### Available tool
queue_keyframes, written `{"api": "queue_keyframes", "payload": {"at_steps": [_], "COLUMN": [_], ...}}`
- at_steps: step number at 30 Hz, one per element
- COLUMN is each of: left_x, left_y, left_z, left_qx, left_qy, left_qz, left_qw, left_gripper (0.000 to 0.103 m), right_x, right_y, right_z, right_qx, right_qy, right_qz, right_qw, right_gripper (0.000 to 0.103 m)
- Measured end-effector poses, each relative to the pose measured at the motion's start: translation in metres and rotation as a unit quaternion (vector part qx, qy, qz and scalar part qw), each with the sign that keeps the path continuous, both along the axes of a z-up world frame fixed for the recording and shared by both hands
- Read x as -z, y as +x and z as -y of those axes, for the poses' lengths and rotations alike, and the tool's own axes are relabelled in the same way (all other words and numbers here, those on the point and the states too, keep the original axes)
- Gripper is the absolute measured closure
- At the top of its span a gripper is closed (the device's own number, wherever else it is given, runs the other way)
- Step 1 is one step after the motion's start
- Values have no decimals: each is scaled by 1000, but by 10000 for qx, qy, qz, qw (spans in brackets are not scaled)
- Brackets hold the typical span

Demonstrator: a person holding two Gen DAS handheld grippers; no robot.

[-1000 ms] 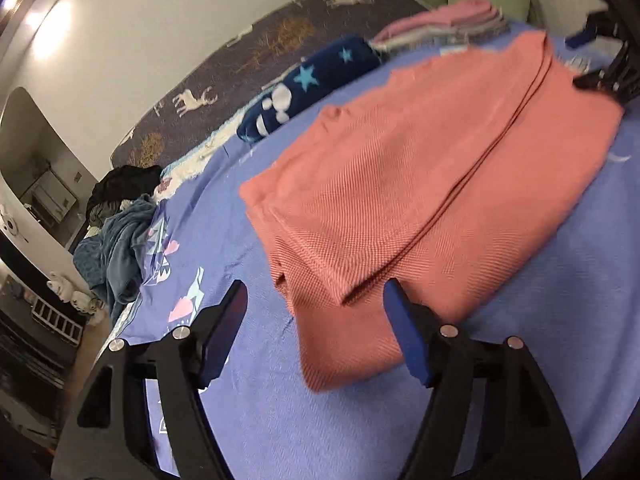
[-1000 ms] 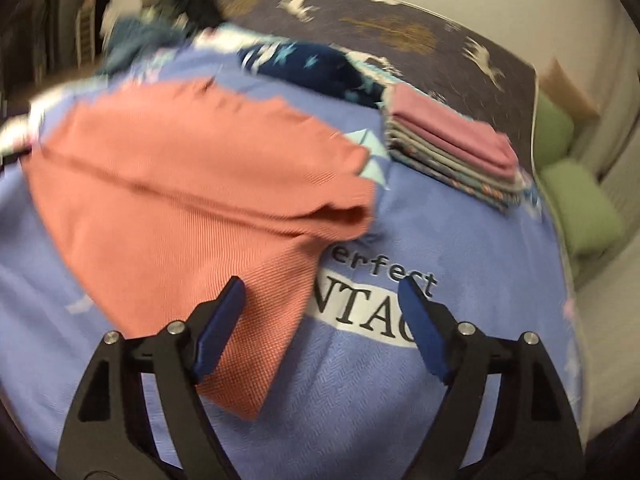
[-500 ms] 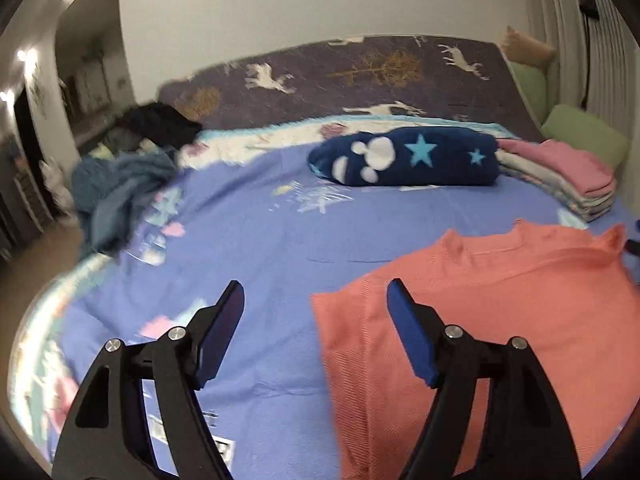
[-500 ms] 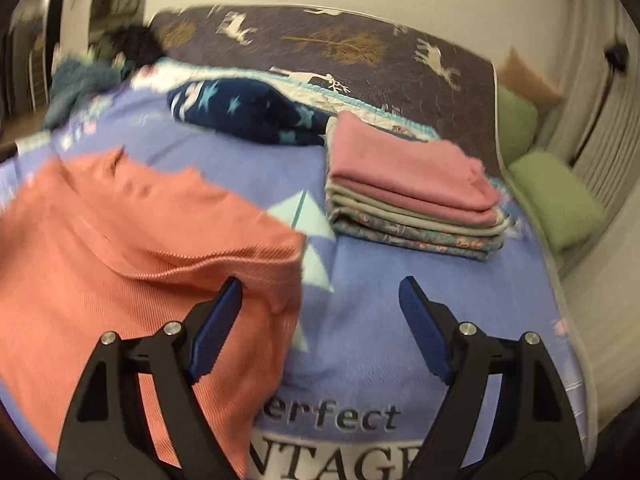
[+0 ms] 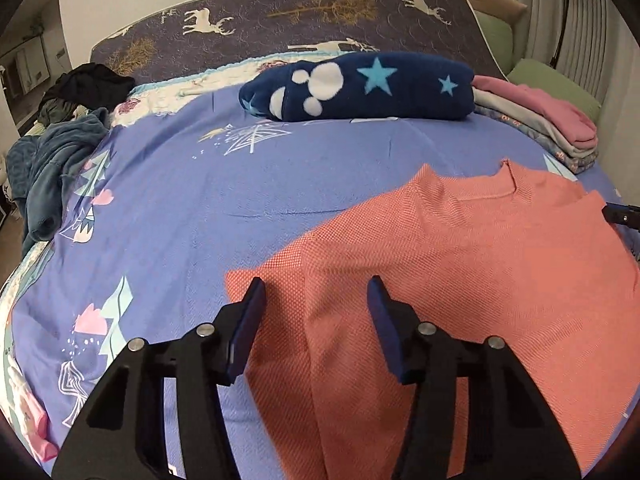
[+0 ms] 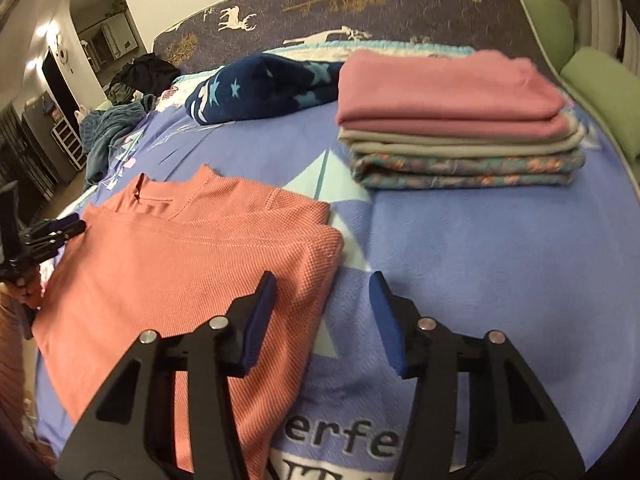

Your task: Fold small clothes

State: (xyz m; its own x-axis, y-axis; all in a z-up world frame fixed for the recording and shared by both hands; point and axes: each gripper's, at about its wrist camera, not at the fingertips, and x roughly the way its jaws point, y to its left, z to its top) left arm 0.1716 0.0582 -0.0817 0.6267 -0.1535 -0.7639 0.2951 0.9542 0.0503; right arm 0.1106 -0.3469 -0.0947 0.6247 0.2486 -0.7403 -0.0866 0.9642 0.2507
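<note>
A salmon-orange knit top (image 5: 460,264) lies flat on the blue bedspread (image 5: 240,200), sides folded in, collar toward the headboard. It also shows in the right wrist view (image 6: 172,264). My left gripper (image 5: 316,308) is open and empty, low over the top's left edge. My right gripper (image 6: 322,304) is open and empty, over the top's right folded edge. The left gripper's tip shows in the right wrist view (image 6: 52,232), and the right gripper's tip in the left wrist view (image 5: 620,214).
A stack of folded clothes (image 6: 456,120) with a pink one on top sits to the right of the top. A rolled navy star blanket (image 5: 360,86) lies near the headboard. A heap of blue-grey and dark clothes (image 5: 52,152) lies at the left edge. Green cushions (image 6: 600,92) lie at right.
Both grippers swung round to face the headboard and came down close to the top's left and right edges. The top now lies flatter, with its sides folded in.
</note>
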Motion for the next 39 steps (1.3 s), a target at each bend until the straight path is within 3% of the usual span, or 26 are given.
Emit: {"api": "queue_keyframes", "payload": {"at_steps": [1, 3, 4, 6, 8, 14, 18, 21, 24, 26, 29, 32, 35, 38, 39], "left_x": [0, 0, -1, -7, -14, -73, -111, -123, -111, -81, -34, 4, -3, -24, -29], "left_y": [2, 5, 5, 1, -6, -49, -57, -34, 0, 28, 52, 54, 26, -15, -28], "left_z": [-1, -3, -3, -4, -4, -12, -14, -12, -2, 8, 18, 18, -1, -29, -38], "left_qx": [3, 25, 30, 21, 5, -15, -75, -108, -152, -52, -86, -64, -169, -303, -365], "left_qy": [-39, -202, -273, -318, -335, -646, -637, -554, -190, 151, 588, 781, 777, 498, 378], "left_qz": [-23, -74, -87, 39, 202, 1060, 1608, 1624, 1446, 1082, 675, 280, 575, 744, 763], "left_qw": [10000, 9998, 9996, 9995, 9992, 9923, 9849, 9851, 9892, 9940, 9959, 9965, 9952, 9955, 9957], "left_gripper": [57, 94, 99, 100, 100, 100, 100, 100, 100, 97, 89, 82, 61, 55, 46], "right_x": [0, 2, 3, 1, -4, -58, -100, -118, -114, -97, -47, -5, 5, -10, -14], "right_y": [1, 5, 6, 6, 2, -34, -48, -34, -3, 18, 60, 75, 64, 32, 21], "right_z": [1, 4, 5, 7, 8, 3, -5, -9, -10, -12, -17, -18, -14, -3, -1], "right_qx": [2, 10, 11, 60, 69, 92, 76, 160, 281, 298, 416, 629, 618, 579, 553], "right_qy": [82, 387, 484, 599, 638, 573, 468, 270, 161, 90, -240, -635, -543, -383, -354], "right_qz": [-11, -45, -54, -27, 91, 991, 1600, 1757, 1558, 1282, 547, -18, -36, 44, 65], "right_qw": [10000, 9992, 9988, 9982, 9979, 9934, 9860, 9839, 9873, 9913, 9973, 9960, 9966, 9976, 9978], "right_gripper": [55, 67, 72, 95, 100, 100, 100, 100, 100, 100, 96, 84, 81, 64, 64]}}
